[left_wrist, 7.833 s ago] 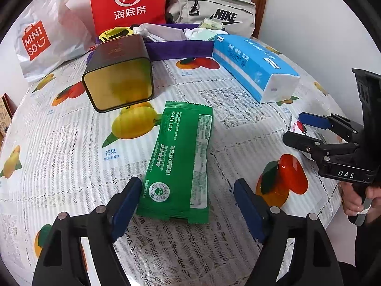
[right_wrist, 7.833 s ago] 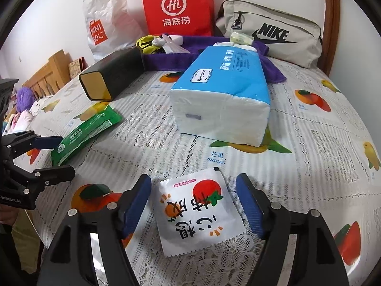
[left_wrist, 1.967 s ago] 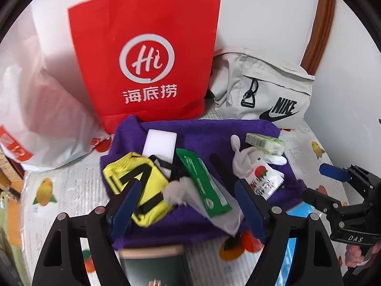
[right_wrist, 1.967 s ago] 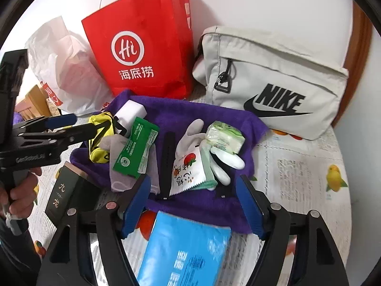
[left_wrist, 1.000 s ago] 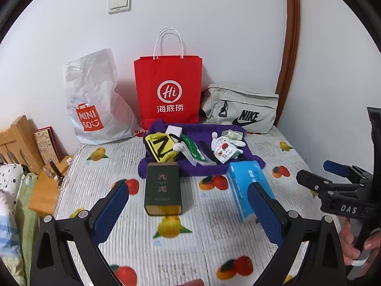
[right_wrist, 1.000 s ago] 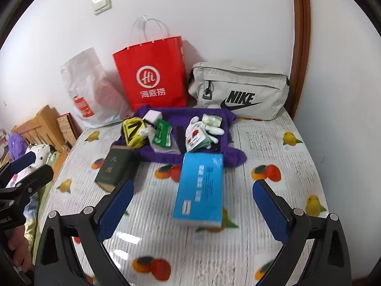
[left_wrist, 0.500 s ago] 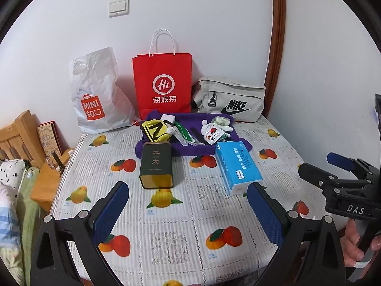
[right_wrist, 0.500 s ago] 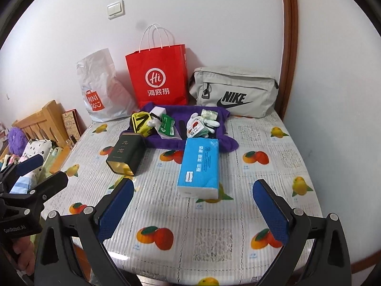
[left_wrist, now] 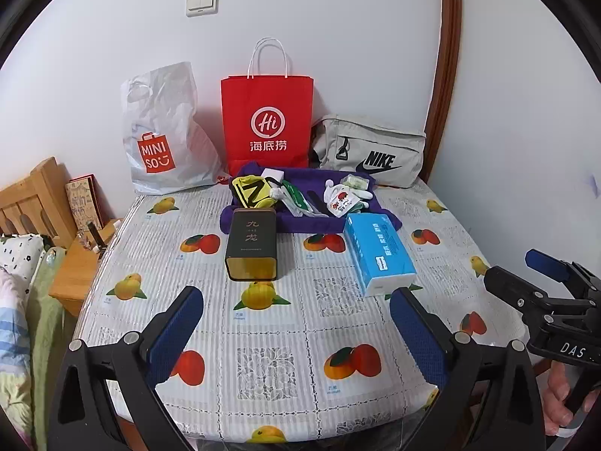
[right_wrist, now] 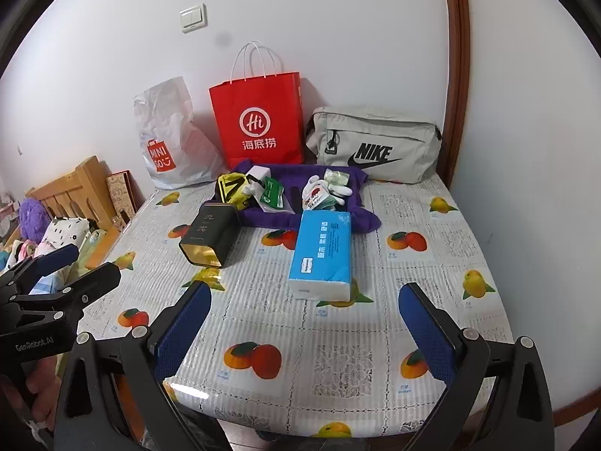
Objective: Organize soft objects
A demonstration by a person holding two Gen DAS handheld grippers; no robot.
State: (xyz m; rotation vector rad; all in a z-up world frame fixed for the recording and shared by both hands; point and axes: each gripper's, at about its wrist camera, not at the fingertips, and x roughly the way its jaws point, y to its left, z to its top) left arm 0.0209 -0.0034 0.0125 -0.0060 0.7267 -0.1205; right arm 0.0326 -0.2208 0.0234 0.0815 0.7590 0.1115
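Both tongs, left [left_wrist: 296, 323] and right [right_wrist: 306, 319], gape wide, empty; tea tin [left_wrist: 251, 244] and tissue pack [left_wrist: 377, 251] front the purple cloth [left_wrist: 300, 221]

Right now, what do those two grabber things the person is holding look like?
Both are black plastic, each with two long fingers ending in bumpy blue pads. Small silver screws dot the fingers. The left gripper has "GenRobot.AI" printed in white on its body, and the right gripper shows the white letters "DAS". No cables show. A hand grips the right handle, and no sleeve is in view.
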